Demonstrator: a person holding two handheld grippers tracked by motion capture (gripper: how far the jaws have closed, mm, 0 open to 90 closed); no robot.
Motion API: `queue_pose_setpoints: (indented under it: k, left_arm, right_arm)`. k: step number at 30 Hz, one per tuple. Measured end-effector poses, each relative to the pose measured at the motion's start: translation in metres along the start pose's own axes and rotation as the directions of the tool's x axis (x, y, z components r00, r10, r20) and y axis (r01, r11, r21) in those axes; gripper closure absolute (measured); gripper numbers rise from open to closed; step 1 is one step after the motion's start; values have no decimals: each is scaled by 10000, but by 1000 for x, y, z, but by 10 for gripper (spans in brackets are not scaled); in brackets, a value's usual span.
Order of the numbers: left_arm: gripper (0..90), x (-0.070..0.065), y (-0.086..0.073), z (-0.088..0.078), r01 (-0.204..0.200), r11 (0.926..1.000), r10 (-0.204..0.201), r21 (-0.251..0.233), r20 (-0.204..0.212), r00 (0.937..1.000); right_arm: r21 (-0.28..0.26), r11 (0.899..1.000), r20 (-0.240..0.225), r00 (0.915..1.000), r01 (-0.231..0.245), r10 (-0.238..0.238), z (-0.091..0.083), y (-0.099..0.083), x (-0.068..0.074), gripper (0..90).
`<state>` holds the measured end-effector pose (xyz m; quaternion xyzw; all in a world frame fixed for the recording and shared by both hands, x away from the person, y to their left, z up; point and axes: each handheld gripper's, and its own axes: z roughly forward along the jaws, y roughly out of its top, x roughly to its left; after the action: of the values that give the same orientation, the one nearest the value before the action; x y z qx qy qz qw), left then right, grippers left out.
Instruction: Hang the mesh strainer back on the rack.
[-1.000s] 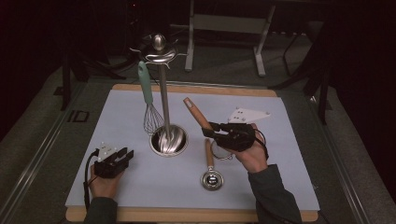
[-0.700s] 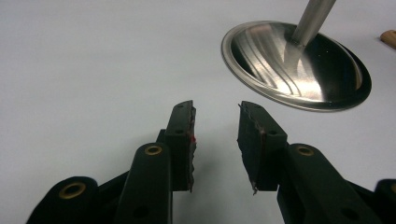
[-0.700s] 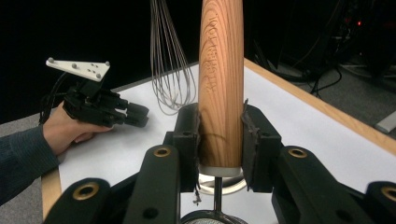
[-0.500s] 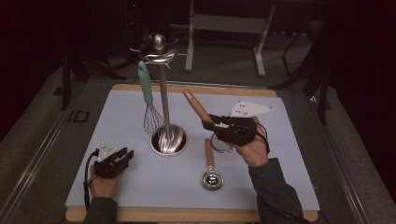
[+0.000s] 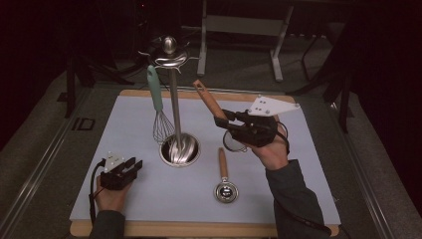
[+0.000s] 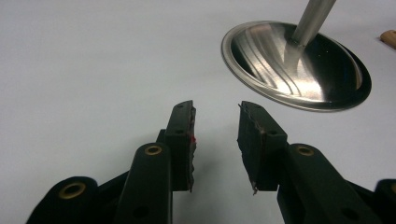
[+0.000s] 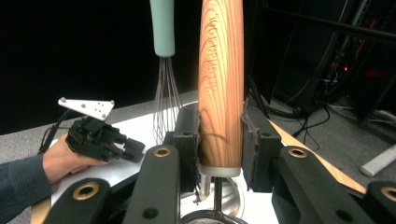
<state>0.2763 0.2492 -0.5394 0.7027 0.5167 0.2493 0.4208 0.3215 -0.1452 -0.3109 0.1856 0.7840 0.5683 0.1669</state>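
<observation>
Whisk (image 5: 158, 107) already hanging on the rack (image 5: 171, 89), right claw (image 5: 222, 118) clenched on the wooden-handled strainer (image 5: 209, 102) beside it, left claw (image 5: 130, 166) released.

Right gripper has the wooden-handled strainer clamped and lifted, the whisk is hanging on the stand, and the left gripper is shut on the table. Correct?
One slip: the left gripper is open, not shut. The left gripper view shows a clear gap between its jaws with nothing between them. The rest holds: the right gripper clamps the wooden-handled strainer off the table, and the whisk hangs on the stand.
</observation>
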Motion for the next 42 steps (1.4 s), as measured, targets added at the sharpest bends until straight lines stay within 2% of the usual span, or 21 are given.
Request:
queue_pose_setpoints:
  k: [4, 11, 21, 28, 31, 35, 42]
  left_arm:
    - [663, 0, 0, 0, 7, 10000, -7, 4, -2, 10000]
    - [663, 0, 0, 0, 4, 10000, -4, 13, 15, 10000]
    - [662, 0, 0, 0, 16, 10000, -16, 7, 25, 10000]
    - [662, 0, 0, 0, 39, 10000, -39, 8, 30, 10000]
    - [662, 0, 0, 0, 30, 10000, -30, 9, 27, 10000]
    - [662, 0, 0, 0, 32, 10000, -33, 11, 27, 10000]
    - [662, 1, 0, 0, 44, 10000, -44, 7, 39, 10000]
  right_arm:
    - [-101, 9999, -50, 9999, 127, -128, 0, 7, 2, 707]
    - [-580, 9977, -283, 9989, 356, -373, 2, 25, 12, 707]
    - [-594, 9967, -267, 9980, 552, -568, 13, 33, 15, 707]
    - [-527, 9980, -372, 9986, 346, -365, 27, 30, 7, 706]
    - [-310, 9992, -503, 9984, 242, -258, 34, 30, 5, 706]
    - [-19, 9995, -523, 9982, 308, -309, 43, 30, 4, 708]
    - [162, 9995, -547, 9982, 268, -259, 58, 30, 3, 709]
